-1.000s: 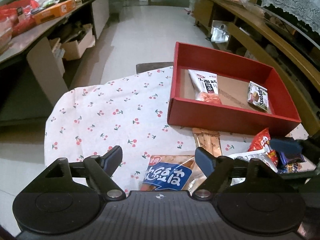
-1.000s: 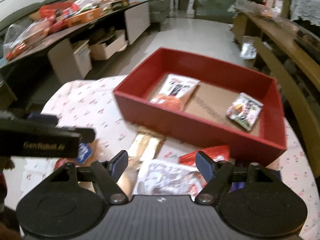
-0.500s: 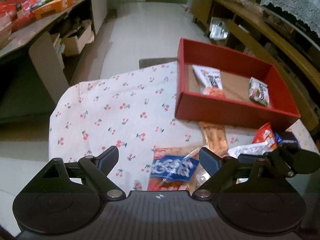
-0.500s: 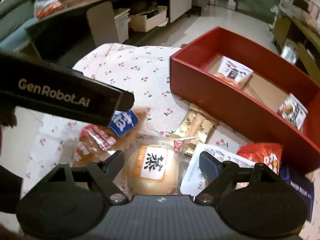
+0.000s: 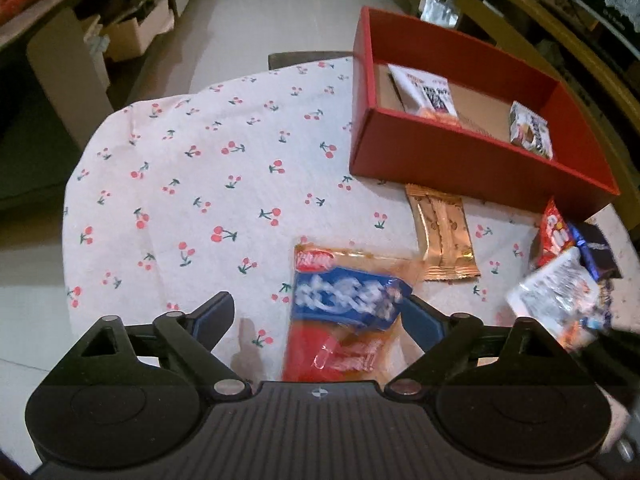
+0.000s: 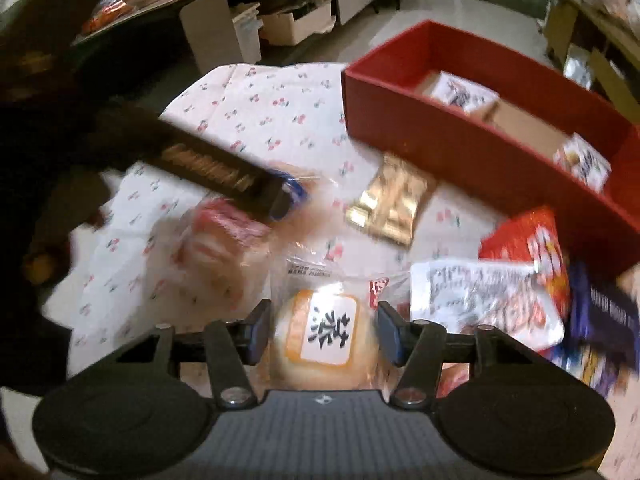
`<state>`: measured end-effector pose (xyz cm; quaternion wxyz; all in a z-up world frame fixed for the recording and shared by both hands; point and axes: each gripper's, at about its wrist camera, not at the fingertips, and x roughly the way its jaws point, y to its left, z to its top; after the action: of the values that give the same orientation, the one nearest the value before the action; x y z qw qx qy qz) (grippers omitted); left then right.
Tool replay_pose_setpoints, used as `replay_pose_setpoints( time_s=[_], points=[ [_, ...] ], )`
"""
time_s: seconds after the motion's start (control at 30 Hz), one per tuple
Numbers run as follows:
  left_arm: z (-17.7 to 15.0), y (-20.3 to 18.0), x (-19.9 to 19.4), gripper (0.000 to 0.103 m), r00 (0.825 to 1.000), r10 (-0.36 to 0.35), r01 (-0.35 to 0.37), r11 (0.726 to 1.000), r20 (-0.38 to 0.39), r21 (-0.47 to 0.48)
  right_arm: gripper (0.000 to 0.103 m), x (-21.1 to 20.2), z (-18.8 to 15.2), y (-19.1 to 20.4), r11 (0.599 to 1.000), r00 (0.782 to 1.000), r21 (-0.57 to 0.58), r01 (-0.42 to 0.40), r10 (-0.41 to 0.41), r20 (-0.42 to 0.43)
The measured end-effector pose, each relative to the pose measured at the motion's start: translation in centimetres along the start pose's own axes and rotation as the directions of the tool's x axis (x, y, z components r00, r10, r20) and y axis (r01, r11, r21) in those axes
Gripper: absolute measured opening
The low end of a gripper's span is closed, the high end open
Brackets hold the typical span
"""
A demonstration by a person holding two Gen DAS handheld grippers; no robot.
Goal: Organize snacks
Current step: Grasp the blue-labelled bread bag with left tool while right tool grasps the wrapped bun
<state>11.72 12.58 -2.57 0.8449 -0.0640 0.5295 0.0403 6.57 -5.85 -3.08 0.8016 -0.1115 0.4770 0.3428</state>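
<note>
A red box (image 5: 460, 160) (image 6: 460, 148) stands at the far right of the cherry-print cloth and holds two snack packs (image 5: 426, 96) (image 5: 530, 136). My left gripper (image 5: 320, 316) is open over a blue-and-red bread pack (image 5: 344, 300). My right gripper (image 6: 324, 330) is open around a round wrapped bun with a yellow label (image 6: 324, 332), its jaws apart on either side. Gold bars (image 5: 442, 232) (image 6: 390, 200), a white pack (image 6: 480, 300), a red pack (image 6: 532, 240) and a dark blue pack (image 6: 604, 312) lie in front of the box.
The table's round edge (image 5: 72, 184) drops to the floor on the left. A long counter with boxes (image 6: 288, 20) stands beyond. A wooden bench (image 5: 580, 40) runs behind the red box. The left gripper's body (image 6: 224, 172) crosses the right wrist view.
Both grippers have dropped lower and closer to the snacks. The right gripper now has the bun between its jaws, and they have narrowed. The left gripper has come over the bread pack.
</note>
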Motion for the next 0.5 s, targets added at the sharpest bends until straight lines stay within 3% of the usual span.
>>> replay_pose_setpoints(
  time_s=[0.2, 0.4, 0.5],
  points=[
    [-0.3, -2.1, 1.6, 0.093, 0.999, 0.032, -0.03, 0.996, -0.029, 0.08, 0.06, -2.3, -2.9, -0.1, 0.998, 1.0, 0.047, -0.028, 0.028, 0.003],
    [0.1, -3.2, 3.0, 0.096, 0.997, 0.081, -0.079, 0.992, -0.013, 0.098, 0.06, -2.3, -3.2, -1.1, 0.996, 0.999, 0.083, -0.035, 0.034, 0.007],
    [0.4, -3.5, 3.0, 0.091, 0.997, 0.076, -0.076, 0.994, 0.004, 0.076, 0.059, -2.5, -3.0, -1.2, 0.995, 0.999, 0.09, -0.03, 0.029, 0.017]
  ],
)
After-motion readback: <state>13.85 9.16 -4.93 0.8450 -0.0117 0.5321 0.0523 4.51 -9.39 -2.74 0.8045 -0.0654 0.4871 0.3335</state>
